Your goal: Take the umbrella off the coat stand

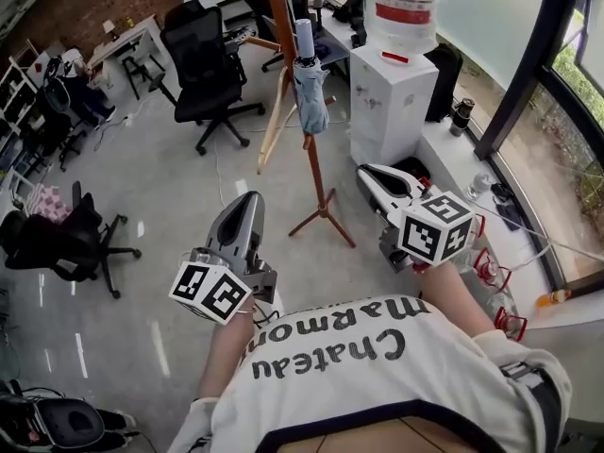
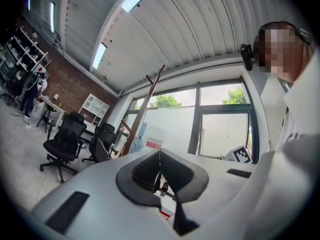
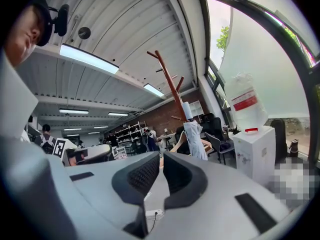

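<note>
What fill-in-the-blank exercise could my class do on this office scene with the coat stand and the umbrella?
1. The folded umbrella hangs on the coat stand, whose pole is made of ____.
2. The left gripper and the right gripper both have their jaws ____, with nothing between them.
3. The office chairs around the room are ____ in colour.
Missing words: wood; shut; black.
</note>
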### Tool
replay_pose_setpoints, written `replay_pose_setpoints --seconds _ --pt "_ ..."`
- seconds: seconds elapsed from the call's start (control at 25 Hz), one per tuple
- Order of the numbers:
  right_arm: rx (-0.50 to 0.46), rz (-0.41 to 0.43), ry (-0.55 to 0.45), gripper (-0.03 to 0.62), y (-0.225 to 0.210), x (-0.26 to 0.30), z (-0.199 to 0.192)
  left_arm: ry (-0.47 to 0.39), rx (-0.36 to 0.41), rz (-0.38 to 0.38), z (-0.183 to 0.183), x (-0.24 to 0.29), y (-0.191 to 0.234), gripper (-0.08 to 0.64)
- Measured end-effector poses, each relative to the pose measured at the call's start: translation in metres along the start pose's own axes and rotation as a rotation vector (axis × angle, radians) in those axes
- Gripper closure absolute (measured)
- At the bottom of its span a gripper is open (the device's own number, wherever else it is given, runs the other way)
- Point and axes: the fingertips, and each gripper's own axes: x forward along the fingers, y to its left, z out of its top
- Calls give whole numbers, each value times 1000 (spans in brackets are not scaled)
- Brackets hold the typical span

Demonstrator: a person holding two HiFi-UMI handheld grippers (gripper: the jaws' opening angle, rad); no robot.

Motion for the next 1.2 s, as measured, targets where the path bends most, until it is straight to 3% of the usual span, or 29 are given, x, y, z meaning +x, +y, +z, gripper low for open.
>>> replay_pose_setpoints --seconds 0.32,0.56,0.84,1.2 --pt "3 -9 10 552 10 54 -10 -6 8 -11 17 -5 52 535" --pt "1 -37 51 552 4 75 -22 0 -35 14 8 -11 81 535" --pt "25 -62 17 551 -17 94 -7 13 -62 34 5 1 102 535" --pt "37 -30 6 551 -64 131 21 -26 -46 82 16 44 124 535"
